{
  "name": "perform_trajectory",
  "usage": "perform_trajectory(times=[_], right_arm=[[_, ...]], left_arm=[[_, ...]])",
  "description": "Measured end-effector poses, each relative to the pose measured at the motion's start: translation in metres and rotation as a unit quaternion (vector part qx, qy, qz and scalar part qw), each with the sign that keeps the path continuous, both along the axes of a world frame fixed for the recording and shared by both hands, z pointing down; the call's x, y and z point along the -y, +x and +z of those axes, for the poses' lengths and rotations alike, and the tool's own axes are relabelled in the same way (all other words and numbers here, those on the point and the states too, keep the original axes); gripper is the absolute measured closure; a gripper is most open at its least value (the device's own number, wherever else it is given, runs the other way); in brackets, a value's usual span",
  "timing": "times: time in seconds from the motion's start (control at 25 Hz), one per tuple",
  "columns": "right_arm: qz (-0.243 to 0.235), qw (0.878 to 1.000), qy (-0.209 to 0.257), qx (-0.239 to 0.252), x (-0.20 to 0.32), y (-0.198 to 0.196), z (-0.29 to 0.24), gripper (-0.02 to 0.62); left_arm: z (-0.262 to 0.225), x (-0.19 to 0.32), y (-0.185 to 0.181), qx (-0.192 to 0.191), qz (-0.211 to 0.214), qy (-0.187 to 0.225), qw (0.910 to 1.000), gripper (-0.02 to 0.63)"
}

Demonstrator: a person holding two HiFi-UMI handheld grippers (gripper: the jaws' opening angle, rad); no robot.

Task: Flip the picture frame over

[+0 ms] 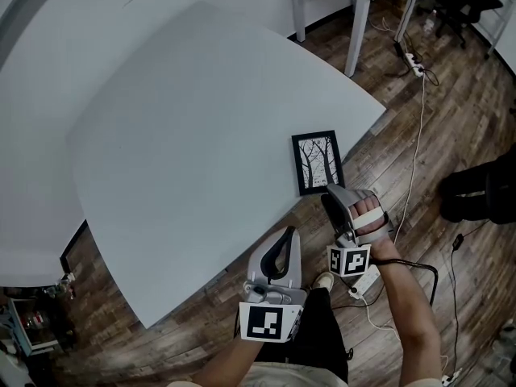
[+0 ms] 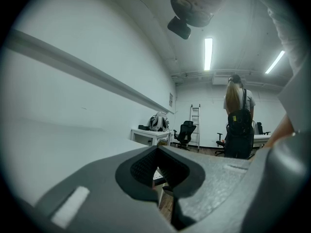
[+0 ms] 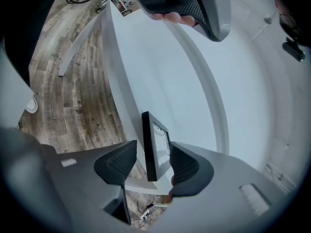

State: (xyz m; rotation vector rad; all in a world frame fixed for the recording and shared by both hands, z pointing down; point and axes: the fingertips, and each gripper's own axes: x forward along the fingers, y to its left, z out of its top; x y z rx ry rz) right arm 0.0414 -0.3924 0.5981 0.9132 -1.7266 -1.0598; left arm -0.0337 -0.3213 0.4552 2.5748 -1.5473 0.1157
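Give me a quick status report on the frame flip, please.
Right claw open, straddling near end of picture frame, not clamped. Left claw shut, empty, held back. Frame flat, picture up. Nothing obstructing.

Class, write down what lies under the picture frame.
Only the white table, near its edge. The picture frame lies face up, so its back, against the tabletop, is hidden.

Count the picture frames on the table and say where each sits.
1. The black rectangular tree-print picture frame lies face up by the pale grey table's right edge, its near end between the right gripper's parted jaws.
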Motion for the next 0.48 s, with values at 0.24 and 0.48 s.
perform_trajectory(times=[0.24,0.48], right_arm=[[0.022,0.994,-0.017,0.106,-0.018,0.009,-0.041,0.356],[0.11,0.954,-0.012,0.277,-0.025,0.046,-0.116,0.362]], left_arm=[[-0.012,0.005,0.001,-0.016,-0.001,0.018,0.9997,0.606],[-0.039,0.015,0.005,-0.004,0.007,0.039,0.9992,0.606]])
